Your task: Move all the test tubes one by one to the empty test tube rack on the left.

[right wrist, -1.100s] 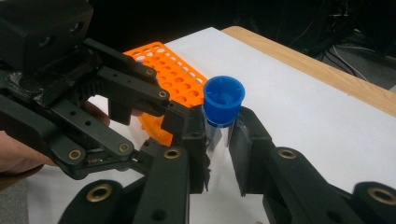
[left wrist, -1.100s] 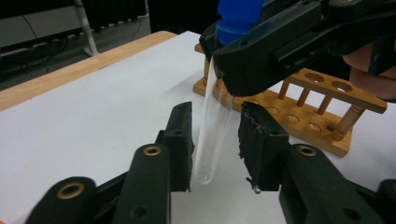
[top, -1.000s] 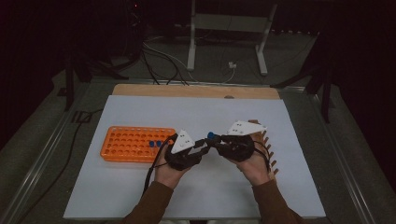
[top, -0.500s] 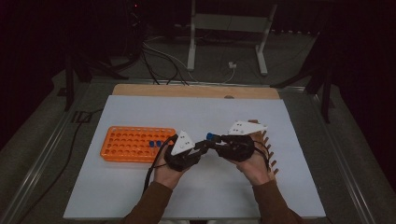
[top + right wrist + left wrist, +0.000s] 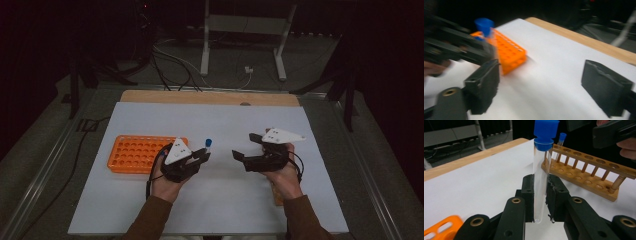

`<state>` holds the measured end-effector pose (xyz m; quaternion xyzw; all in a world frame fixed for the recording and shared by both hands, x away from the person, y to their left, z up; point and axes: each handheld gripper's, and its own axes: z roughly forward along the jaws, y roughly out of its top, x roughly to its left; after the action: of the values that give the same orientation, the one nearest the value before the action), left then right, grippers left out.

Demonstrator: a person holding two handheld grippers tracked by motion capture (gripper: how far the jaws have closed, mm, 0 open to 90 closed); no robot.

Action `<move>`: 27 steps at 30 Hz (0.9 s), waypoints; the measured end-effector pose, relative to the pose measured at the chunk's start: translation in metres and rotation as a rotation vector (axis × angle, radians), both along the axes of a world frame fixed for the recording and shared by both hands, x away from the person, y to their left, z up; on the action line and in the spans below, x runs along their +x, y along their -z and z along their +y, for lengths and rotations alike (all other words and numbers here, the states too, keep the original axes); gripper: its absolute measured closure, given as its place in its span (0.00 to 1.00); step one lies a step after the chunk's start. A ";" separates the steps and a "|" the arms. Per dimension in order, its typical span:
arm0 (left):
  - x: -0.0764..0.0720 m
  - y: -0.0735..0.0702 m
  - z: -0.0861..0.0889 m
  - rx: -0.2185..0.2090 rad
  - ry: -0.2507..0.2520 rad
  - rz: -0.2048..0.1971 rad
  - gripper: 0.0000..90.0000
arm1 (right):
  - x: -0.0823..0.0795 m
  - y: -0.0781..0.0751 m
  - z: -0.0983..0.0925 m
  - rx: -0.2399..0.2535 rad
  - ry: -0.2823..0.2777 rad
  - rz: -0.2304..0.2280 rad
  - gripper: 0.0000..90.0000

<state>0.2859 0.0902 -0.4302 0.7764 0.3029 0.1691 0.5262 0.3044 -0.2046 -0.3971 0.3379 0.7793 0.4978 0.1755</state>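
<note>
Left claw (image 5: 540, 200) clamps test tube (image 5: 541, 177); right claw (image 5: 549, 87) apparently empty, opening.

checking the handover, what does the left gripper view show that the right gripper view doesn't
Left gripper view: the left gripper shut on the clear tube low on its body, and a wooden rack holding another capped tube.
Right gripper view: the right gripper, jaws just opening with nothing between them, and the full orange rack.
Both: the blue cap, the white mat and the table's wooden edge.
</note>
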 end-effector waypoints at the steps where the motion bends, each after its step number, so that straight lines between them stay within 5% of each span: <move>1: -0.001 -0.001 0.005 -0.002 -0.007 -0.002 0.87 | 0.000 0.000 -0.001 -0.002 0.013 0.000 0.12; 12: -0.009 -0.006 0.048 -0.033 -0.075 -0.004 0.87 | 0.000 0.002 -0.027 0.011 0.116 -0.015 0.00; 27: -0.022 -0.007 0.097 -0.046 -0.145 -0.005 0.87 | -0.005 0.008 -0.055 0.034 0.174 -0.014 0.00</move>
<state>0.2637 0.1873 -0.4230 0.7397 0.3609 0.2018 0.5310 0.2998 -0.2601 -0.4052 0.4036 0.7372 0.4962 0.2177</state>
